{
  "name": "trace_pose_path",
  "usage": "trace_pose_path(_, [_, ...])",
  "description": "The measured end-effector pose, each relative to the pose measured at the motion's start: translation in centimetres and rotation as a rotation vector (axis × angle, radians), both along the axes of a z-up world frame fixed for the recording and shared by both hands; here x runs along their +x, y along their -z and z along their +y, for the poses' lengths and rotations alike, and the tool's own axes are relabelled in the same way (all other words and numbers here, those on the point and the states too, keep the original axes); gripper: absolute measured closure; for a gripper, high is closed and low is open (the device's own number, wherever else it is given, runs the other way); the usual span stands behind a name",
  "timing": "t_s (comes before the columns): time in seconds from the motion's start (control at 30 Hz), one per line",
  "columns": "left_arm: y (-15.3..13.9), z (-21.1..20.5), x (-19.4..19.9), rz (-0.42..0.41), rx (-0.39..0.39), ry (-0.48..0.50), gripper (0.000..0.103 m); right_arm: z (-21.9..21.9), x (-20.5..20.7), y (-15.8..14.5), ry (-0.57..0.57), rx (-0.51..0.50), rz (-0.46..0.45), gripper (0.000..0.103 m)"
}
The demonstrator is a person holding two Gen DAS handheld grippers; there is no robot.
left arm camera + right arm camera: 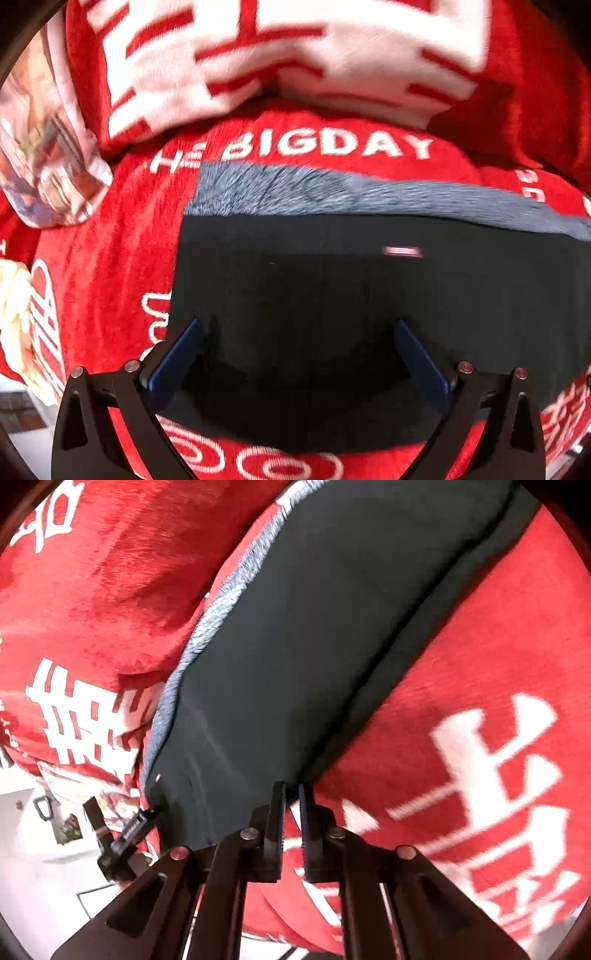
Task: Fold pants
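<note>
The black pants (pixel 332 302) lie folded on a red blanket, with a grey fleecy lining (pixel 295 188) showing along the far edge. My left gripper (pixel 299 325) is open, its blue-padded fingers (pixel 177 354) spread wide just above the black cloth. In the right wrist view the pants (pixel 314 646) stretch away from me as a long dark strip. My right gripper (pixel 291 794) is nearly closed at the near corner of the pants, and a thin edge of cloth seems pinched between its tips. The left gripper (pixel 129 834) shows at the pants' other near corner.
The red blanket (pixel 110 258) with white lettering covers the surface and is bunched up behind the pants (pixel 258 66). A clear plastic-wrapped item (pixel 48 155) lies at the left. White floor (pixel 37 867) shows past the blanket's edge.
</note>
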State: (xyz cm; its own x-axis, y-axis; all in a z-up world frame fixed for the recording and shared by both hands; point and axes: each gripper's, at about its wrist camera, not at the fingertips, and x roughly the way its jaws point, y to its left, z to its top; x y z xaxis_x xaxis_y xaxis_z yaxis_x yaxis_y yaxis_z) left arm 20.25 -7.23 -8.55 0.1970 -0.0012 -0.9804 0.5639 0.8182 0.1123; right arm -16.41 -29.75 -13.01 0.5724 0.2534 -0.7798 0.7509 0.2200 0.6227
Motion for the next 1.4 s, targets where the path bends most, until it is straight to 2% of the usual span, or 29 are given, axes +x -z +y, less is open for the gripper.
trace_pose_path(0.1, [-2.5,-2.4,-2.3,-0.007,-0.046,0.077,0.000,-1.8,-2.4,-2.1,0.024,-0.046,0.001,0.090])
trace_pose_path(0.17, [-3.1,-5.2,-4.1,0.008,-0.071,0.134,0.000,-4.0,-4.3,-3.2,0.071,-0.086,0.017,0.086])
trace_pose_path(0.3, [-1.3,-11.5,-7.4,0.105,-0.098,0.184,0.000,-9.4,-7.9,-4.5,0.196,-0.153,0.050,0.083])
trace_pose_path(0.4, [1.0,-14.4,-9.7,0.140,-0.061,0.204,0.000,-13.6,-10.5,-4.7,0.293,-0.196,0.079,0.080])
trace_pose_path(0.47, [2.4,-15.0,-10.8,0.173,-0.028,0.209,0.000,-16.3,-11.8,-4.5,0.342,-0.211,0.091,0.076])
trace_pose_path(0.57, [2.4,-14.7,-11.2,0.148,-0.038,0.186,0.000,-19.9,-13.4,-3.2,0.393,-0.210,0.105,0.069])
trace_pose_path(0.63, [2.5,-14.6,-10.9,0.158,-0.037,0.169,0.000,-21.4,-13.8,-2.2,0.411,-0.189,0.094,0.069])
trace_pose_path(0.77, [2.6,-14.6,-11.4,0.139,-0.020,0.178,0.000,-23.4,-13.7,-0.8,0.420,-0.147,0.026,0.069])
trace_pose_path(0.8, [2.5,-14.7,-11.6,0.129,-0.015,0.185,0.000,-23.9,-13.5,-0.6,0.407,-0.146,0.014,0.071])
trace_pose_path(0.83, [2.5,-14.8,-11.7,0.124,-0.011,0.187,0.000,-24.1,-13.3,-0.6,0.395,-0.143,0.018,0.080])
trace_pose_path(0.87, [2.5,-14.8,-11.6,0.124,-0.007,0.186,0.000,-24.4,-13.0,-0.6,0.379,-0.145,0.035,0.094])
trace_pose_path(0.9, [2.5,-14.8,-11.6,0.129,-0.004,0.182,0.000,-24.4,-12.7,-1.0,0.353,-0.155,0.049,0.095])
trace_pose_path(1.03, [2.7,-14.7,-11.4,0.145,-0.008,0.171,0.000,-23.6,-13.2,-3.1,0.307,-0.207,0.014,0.095])
trace_pose_path(1.13, [2.7,-14.6,-11.0,0.143,-0.005,0.170,0.000,-23.6,-14.1,-0.9,0.273,-0.187,0.065,0.095])
trace_pose_path(1.2, [2.7,-14.5,-11.1,0.135,0.001,0.173,0.000,-23.5,-14.5,0.7,0.290,-0.163,0.047,0.095])
trace_pose_path(1.33, [1.6,-14.6,-12.5,0.122,0.001,0.181,0.000,-22.6,-15.1,0.5,0.333,-0.168,0.022,0.094])
trace_pose_path(1.37, [1.5,-14.6,-12.5,0.124,0.005,0.182,0.000,-22.5,-15.4,0.4,0.336,-0.157,0.021,0.092])
trace_pose_path(1.4, [1.3,-14.9,-12.5,0.125,0.018,0.185,0.000,-22.5,-15.6,0.3,0.342,-0.144,0.027,0.084])
